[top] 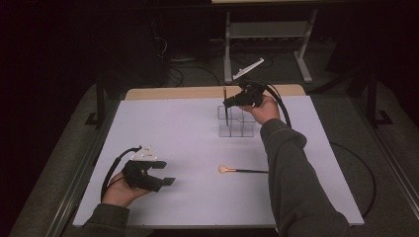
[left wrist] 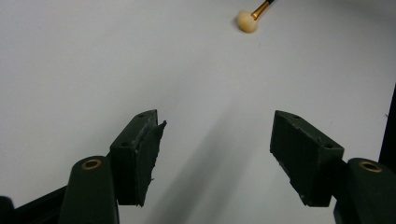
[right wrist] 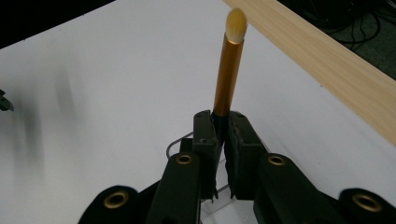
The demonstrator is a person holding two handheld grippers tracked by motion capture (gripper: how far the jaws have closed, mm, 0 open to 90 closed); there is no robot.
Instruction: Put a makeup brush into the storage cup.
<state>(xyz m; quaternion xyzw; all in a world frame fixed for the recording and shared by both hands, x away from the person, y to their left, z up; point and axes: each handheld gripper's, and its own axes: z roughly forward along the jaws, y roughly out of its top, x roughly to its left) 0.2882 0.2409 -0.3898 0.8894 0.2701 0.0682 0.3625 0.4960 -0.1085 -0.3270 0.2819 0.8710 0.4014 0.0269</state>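
Insertion step: makeup brush (right wrist: 228, 74) is clamped in right gripper (right wrist: 223, 128) above clear organizer (top: 236, 123) (left gripper (left wrist: 215, 154) wide, empty); vertical lowering judged next.

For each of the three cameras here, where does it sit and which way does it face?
High view: above the person's side, looking forward and down on the white table; both forearms and grippers show.
Left gripper view: rides the left gripper, facing the table past its open jaws.
Right gripper view: rides the right gripper, jaws shut on a gold-handled brush over a clear organizer.
Shared: high and left gripper views both show the lying brush.
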